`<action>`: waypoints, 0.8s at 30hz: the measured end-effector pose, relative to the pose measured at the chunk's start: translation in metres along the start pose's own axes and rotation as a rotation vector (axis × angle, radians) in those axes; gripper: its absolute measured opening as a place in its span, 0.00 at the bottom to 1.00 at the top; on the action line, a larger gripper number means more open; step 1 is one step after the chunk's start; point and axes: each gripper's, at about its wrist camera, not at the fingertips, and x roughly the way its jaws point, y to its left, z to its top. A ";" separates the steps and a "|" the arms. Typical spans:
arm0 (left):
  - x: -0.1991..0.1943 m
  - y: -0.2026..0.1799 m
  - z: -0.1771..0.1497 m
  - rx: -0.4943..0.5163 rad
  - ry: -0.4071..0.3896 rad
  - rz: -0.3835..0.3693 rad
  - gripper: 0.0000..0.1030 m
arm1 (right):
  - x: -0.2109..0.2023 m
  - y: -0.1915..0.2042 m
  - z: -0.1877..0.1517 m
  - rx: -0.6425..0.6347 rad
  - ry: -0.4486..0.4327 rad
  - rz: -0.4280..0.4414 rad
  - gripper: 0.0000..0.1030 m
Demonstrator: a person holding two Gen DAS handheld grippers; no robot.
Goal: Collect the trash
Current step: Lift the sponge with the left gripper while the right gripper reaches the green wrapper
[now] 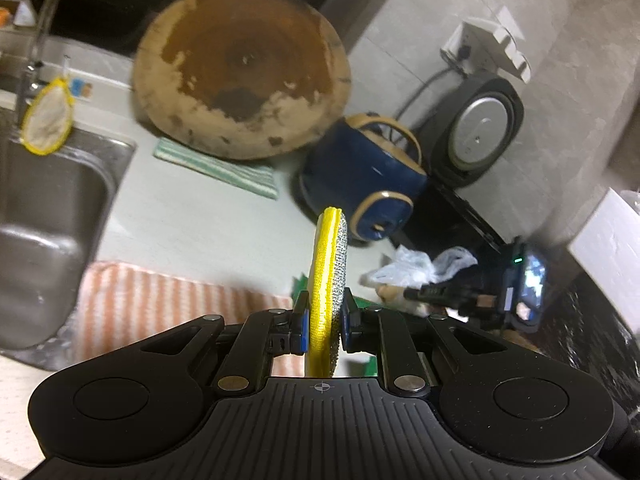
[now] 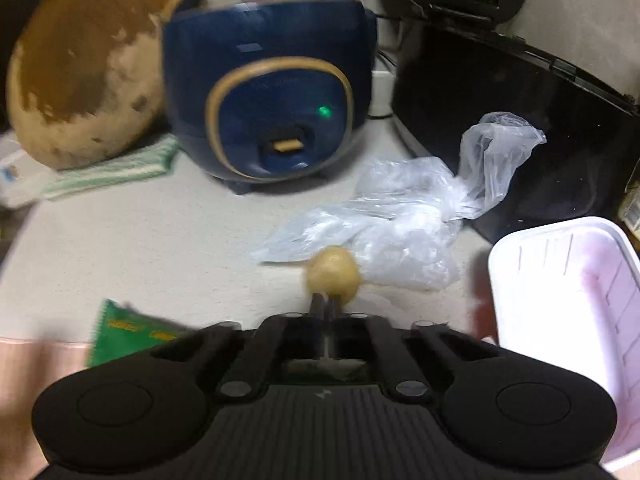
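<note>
My left gripper [image 1: 325,322] is shut on a yellow and silver scouring pad [image 1: 327,280], held upright on edge above the counter. My right gripper [image 2: 325,307] is shut on a round tan lump [image 2: 333,273], held just above the counter in front of a crumpled clear plastic bag [image 2: 394,216]. A green wrapper [image 2: 128,330] lies on the counter to the lower left of the right gripper. The right gripper [image 1: 460,296] and the plastic bag [image 1: 408,268] also show in the left wrist view, to the right of the pad.
A blue rice cooker [image 2: 272,92], a round wooden board [image 1: 240,68] on a green striped cloth [image 1: 224,170], a black appliance [image 2: 520,120] and a white tray [image 2: 572,300] surround the counter. A steel sink [image 1: 48,216] and an orange striped towel [image 1: 160,304] lie left.
</note>
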 end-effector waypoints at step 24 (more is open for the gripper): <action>0.096 0.024 -0.002 0.035 0.206 -0.030 0.17 | -0.049 0.018 -0.019 0.008 -0.092 -0.062 0.49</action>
